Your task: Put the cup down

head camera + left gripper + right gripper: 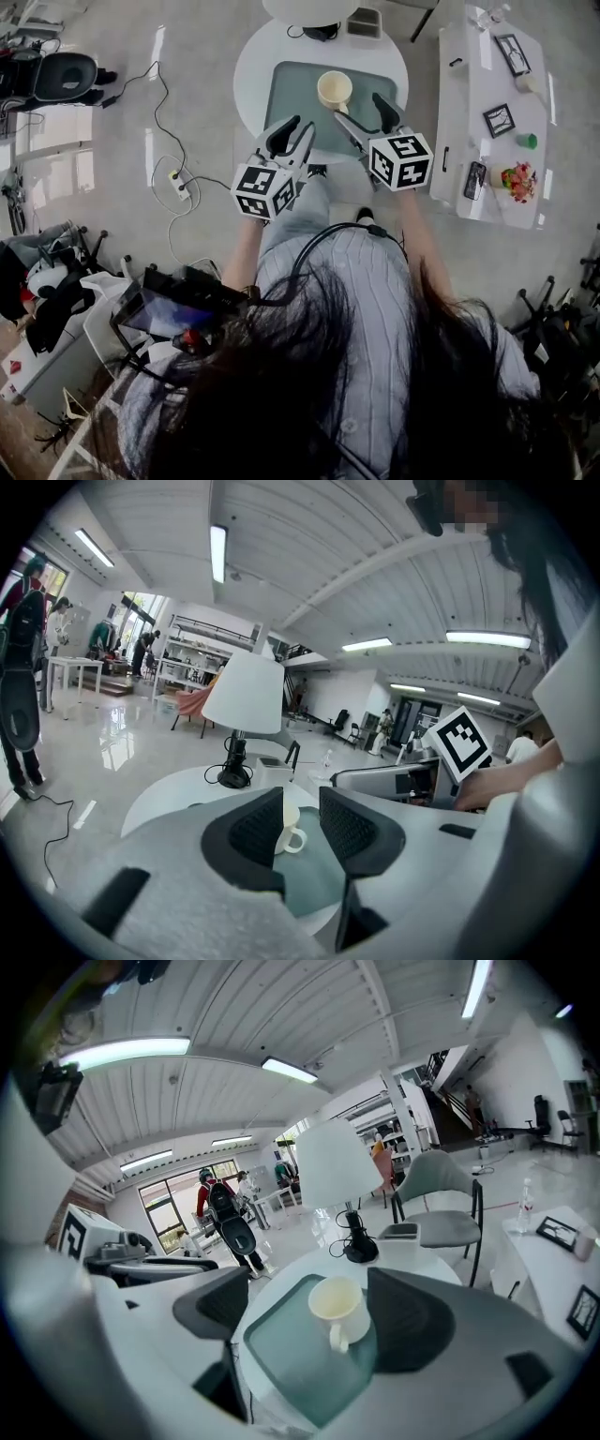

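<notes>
A cream cup (335, 90) with a handle stands upright on the grey-green mat (291, 94) of a round white table (258, 56). My right gripper (358, 106) hovers just short of the cup, jaws wide open and holding nothing. In the right gripper view the cup (337, 1309) shows between the two pads (408, 1321), free of both. My left gripper (302, 125) is at the table's near edge, left of the cup, open by a narrow gap and empty. Through that gap the cup (289, 832) is seen farther off on the mat (314, 878).
A table lamp (337, 1166) with its black base (323, 31) and a small box (364, 21) stand at the table's far side. A chair (441, 1194) is behind it. A white side table (469, 187) with picture frames stands right. A power strip (178, 183) and cables lie on the floor left.
</notes>
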Action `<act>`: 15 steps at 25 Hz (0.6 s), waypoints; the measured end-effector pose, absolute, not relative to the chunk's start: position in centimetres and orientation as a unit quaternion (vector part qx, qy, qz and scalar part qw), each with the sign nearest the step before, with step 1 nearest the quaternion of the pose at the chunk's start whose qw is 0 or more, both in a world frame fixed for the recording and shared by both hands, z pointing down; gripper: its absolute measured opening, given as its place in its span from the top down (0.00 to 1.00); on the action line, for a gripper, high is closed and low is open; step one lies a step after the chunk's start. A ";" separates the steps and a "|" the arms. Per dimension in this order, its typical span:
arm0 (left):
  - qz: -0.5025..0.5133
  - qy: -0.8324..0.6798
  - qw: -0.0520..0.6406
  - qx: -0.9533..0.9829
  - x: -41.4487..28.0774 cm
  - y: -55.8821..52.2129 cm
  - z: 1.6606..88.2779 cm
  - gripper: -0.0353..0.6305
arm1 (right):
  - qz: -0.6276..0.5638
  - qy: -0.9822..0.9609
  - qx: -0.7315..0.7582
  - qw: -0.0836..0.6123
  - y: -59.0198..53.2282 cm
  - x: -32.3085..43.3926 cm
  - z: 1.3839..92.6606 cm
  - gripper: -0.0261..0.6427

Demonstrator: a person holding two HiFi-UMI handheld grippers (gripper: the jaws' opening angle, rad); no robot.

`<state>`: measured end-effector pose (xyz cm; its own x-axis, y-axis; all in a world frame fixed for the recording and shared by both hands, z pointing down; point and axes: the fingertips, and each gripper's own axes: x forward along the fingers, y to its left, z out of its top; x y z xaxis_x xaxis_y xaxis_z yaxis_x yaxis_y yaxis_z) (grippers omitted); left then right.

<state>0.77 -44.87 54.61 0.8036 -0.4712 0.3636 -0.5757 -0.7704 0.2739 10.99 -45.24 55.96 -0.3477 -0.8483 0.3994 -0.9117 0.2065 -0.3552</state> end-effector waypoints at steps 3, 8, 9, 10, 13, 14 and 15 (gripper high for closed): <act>0.128 -0.292 0.188 0.929 1.5 -44.2 54.0 0.75 | 0.278 -0.777 0.562 0.048 -43.6 11.5 55.2 0.35; 0.121 -0.318 0.177 0.924 1.9 -42.4 53.1 0.75 | 0.268 -0.786 0.556 0.043 -40.6 12.2 54.0 0.36; 0.120 -0.323 0.177 0.922 1.9 -41.9 53.1 0.75 | 0.267 -0.787 0.554 0.041 -40.0 12.3 53.8 0.37; 0.118 -0.327 0.176 0.921 1.9 -41.3 53.0 0.75 | 0.266 -0.789 0.553 0.038 -39.2 12.4 53.7 0.40; 0.113 -0.340 0.174 0.917 2.1 -39.2 52.8 0.75 | 0.261 -0.796 0.545 0.029 -36.9 12.7 53.3 0.57; 0.111 -0.345 0.173 0.916 2.1 -38.4 52.7 0.75 | 0.260 -0.798 0.542 0.026 -36.1 12.8 53.1 0.61; 0.108 -0.349 0.172 0.915 2.2 -37.6 52.6 0.75 | 0.258 -0.801 0.539 0.024 -35.3 12.9 52.9 0.63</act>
<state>2.24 -37.56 52.55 0.7328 -0.6019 0.3172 -0.6761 -0.6967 0.2398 12.88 -35.26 52.87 -0.4178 -0.8511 0.3179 -0.8764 0.2854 -0.3879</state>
